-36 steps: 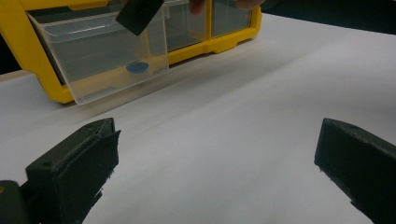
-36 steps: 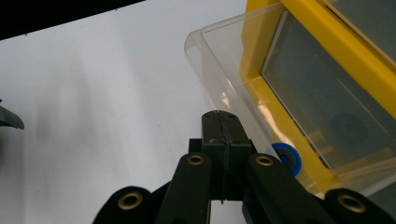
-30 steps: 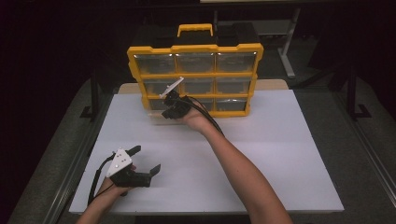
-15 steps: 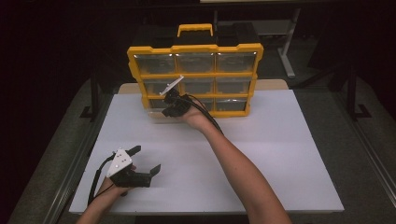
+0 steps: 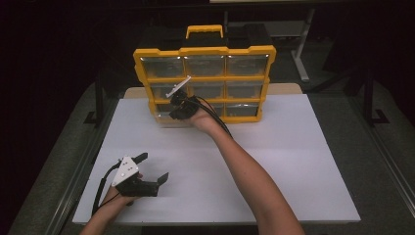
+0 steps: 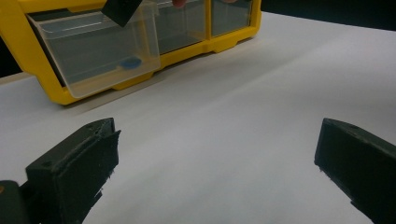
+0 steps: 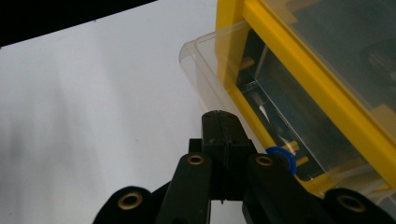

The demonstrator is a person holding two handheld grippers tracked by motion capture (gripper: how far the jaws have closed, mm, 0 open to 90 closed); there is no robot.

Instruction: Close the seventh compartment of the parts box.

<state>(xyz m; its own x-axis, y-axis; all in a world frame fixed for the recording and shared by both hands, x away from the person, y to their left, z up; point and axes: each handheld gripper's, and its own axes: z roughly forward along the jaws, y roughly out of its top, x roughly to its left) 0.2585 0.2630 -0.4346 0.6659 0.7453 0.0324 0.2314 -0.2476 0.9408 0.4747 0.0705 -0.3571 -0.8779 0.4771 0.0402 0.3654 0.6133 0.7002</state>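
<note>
Dark room all around, with a white rectangular surface (image 5: 274, 166) in the middle. At its far edge, upright and facing the person: a yellow plastic organiser case with clear drawers in three rows and a yellow carry handle on top (image 5: 205, 49). Bottom-left clear plastic drawer (image 6: 98, 51) pulled partway out of the frame, with a small blue round piece (image 6: 130, 62) lying on its floor. Right gripper (image 5: 177, 108) up against that drawer, held by the right hand (image 5: 204, 120) at the end of a long outstretched forearm; jaws pressed flat together in the right gripper view, tip just beside the drawer's clear front wall, nothing seen between them. Left gripper (image 5: 152, 169) low over the near left part of the surface, well apart from the case, jaws spread wide and empty, pointing toward the case. Cable trailing back from it past the left hand (image 5: 117, 198).
</note>
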